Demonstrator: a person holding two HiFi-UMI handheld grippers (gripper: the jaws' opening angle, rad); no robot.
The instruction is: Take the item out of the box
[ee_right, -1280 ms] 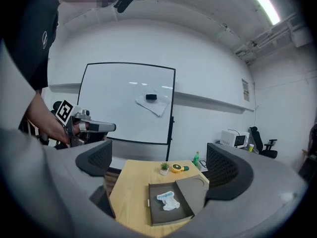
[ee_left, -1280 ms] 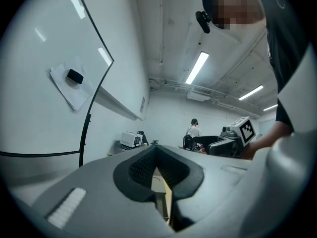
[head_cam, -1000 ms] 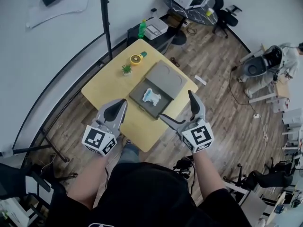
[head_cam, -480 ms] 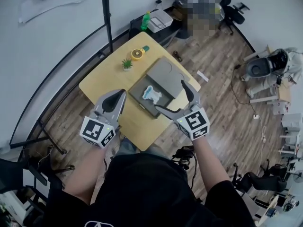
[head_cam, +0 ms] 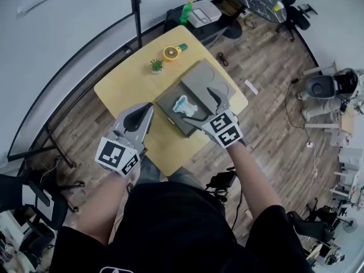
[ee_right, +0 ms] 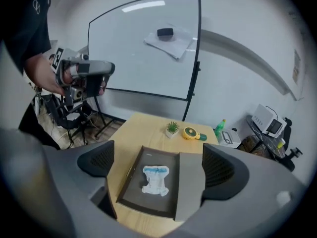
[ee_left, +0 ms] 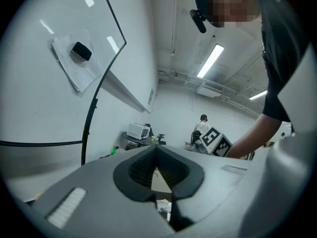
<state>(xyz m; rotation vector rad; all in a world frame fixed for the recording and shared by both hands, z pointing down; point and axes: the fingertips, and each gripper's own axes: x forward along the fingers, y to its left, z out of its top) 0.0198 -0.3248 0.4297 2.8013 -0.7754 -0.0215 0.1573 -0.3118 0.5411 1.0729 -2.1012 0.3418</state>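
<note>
An open grey box (head_cam: pixel 166 115) lies on the yellow table (head_cam: pixel 122 87), its lid (head_cam: pixel 203 80) folded flat to the right. Inside lies a white item with a blue band (head_cam: pixel 182 105), also plain in the right gripper view as the item (ee_right: pixel 155 180) on the box floor (ee_right: pixel 128 175). My right gripper (head_cam: pixel 198 106) hangs open above the box, its jaws spread either side of the item and apart from it. My left gripper (head_cam: pixel 142 114) is held near the table's front left, shut and empty; its jaws (ee_left: pixel 157 170) point up into the room.
A small potted plant (head_cam: pixel 156 66), a yellow round gadget (head_cam: pixel 172 52) and, off the table, a green bottle (head_cam: pixel 185 12) stand beyond the box. A whiteboard stand (head_cam: pixel 135 10) rises behind the table. Wooden floor, office chairs and desks surround it.
My right gripper has moved forward and left, from the table's front edge to above the box. The left gripper has barely shifted. The head view has swung slightly.
</note>
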